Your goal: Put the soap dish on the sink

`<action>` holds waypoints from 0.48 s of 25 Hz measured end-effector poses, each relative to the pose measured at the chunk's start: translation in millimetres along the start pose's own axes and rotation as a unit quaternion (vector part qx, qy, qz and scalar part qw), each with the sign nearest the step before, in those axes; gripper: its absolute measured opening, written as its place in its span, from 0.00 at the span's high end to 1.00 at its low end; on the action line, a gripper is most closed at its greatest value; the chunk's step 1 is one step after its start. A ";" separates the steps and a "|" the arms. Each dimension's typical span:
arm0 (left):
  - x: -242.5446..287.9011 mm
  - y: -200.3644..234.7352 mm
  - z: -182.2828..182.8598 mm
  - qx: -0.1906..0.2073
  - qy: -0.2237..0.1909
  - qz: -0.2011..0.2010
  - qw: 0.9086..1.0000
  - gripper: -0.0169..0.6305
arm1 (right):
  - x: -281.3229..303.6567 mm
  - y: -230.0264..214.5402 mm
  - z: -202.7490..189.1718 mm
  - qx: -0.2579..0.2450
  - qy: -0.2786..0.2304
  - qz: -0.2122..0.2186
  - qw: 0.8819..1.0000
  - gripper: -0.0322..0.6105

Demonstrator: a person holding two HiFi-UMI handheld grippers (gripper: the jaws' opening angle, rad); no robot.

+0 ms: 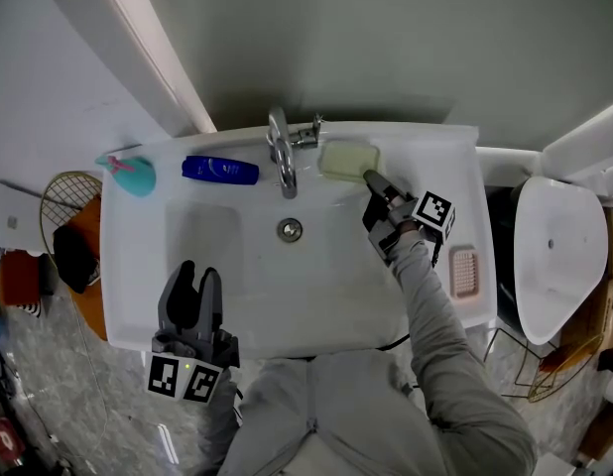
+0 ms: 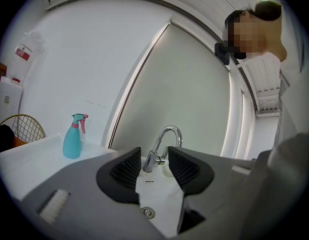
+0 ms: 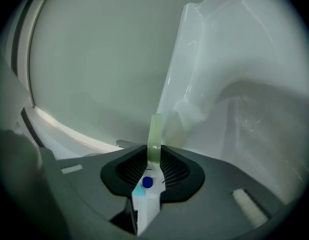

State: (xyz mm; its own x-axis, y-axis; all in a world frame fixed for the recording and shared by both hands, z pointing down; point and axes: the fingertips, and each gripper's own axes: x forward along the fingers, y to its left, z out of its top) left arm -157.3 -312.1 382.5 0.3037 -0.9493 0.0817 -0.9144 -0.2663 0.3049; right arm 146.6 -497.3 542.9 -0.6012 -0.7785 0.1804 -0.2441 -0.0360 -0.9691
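Pale-green soap dish (image 1: pixel 348 160), clamped by its edge in the right gripper (image 1: pixel 370 178), is held at the sink's (image 1: pixel 128 266) back ledge beside the tap (image 1: pixel 282 157) as the left gripper (image 1: pixel 197 274) hovers, jaws apart.

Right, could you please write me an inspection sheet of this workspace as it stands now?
Surface: white sink with drain and faucet.
Job's things: pale green soap dish at the back ledge, right of the faucet; I cannot tell whether it rests there.
Clutter: blue bottle lying down; teal spray bottle upright; pink ridged item on the right rim.
Grippers: right gripper shut on the soap dish's edge; left gripper open, nothing in it, over the basin's front left.
Cables: thin dark line under the sink's front, possibly a cord.
Surroundings: toilet on the right; wire basket on the left.
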 end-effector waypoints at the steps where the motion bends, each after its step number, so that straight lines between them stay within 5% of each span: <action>1: 0.9 -0.2 -0.6 0.000 0.000 0.000 1.000 0.70 | 1.1 -2.3 1.1 0.001 0.001 0.000 1.000 0.83; 12: 6.4 -4.1 -6.5 -0.003 0.007 0.003 1.000 0.70 | 5.7 -19.5 6.4 0.061 0.005 0.002 0.998 0.83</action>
State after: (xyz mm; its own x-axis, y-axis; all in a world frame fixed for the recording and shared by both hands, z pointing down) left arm -149.9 -316.0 388.0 0.3012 -0.9487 0.0964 -0.9146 -0.2588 0.3107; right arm 152.8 -505.0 561.7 -0.6104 -0.7719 0.1780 -0.1476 -0.1099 -0.9829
